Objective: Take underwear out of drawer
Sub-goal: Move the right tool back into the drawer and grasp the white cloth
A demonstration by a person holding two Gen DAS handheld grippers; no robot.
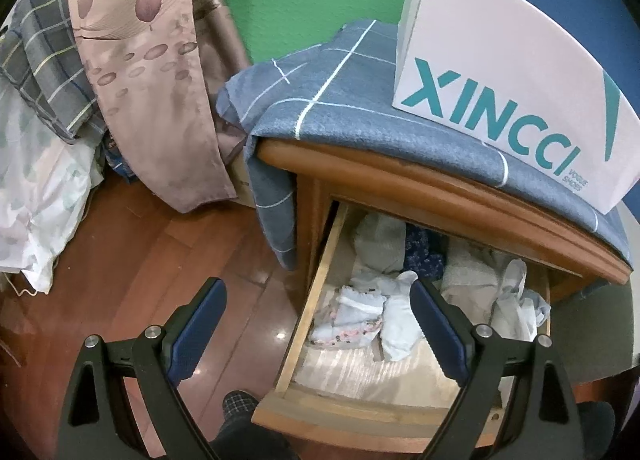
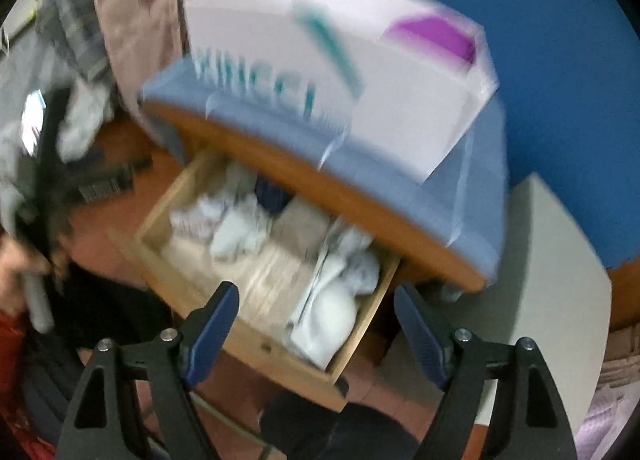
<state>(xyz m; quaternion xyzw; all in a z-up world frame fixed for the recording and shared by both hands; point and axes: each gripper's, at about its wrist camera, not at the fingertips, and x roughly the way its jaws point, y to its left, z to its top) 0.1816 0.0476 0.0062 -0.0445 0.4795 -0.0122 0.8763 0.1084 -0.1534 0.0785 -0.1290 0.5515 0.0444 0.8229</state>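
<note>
The wooden drawer (image 1: 316,296) of a nightstand stands pulled out. Inside lie several crumpled pieces of underwear: a pale one with pink print (image 1: 352,322), a white one (image 1: 400,328), a dark blue one (image 1: 424,256) and grey ones at the back. My left gripper (image 1: 320,292) hangs open above the drawer's left wall, holding nothing. In the blurred right wrist view, the drawer (image 2: 244,344) shows with white underwear (image 2: 336,312) at its right side. My right gripper (image 2: 316,296) is open above the drawer's front part, with nothing between its fingers.
A blue checked cloth (image 1: 360,108) covers the nightstand top, and a white shoe box (image 1: 508,96) stands on it. Bedding and a pink patterned sheet (image 1: 152,72) hang at the left over the wooden floor (image 1: 140,268). A slippered foot (image 1: 240,404) shows below the left gripper.
</note>
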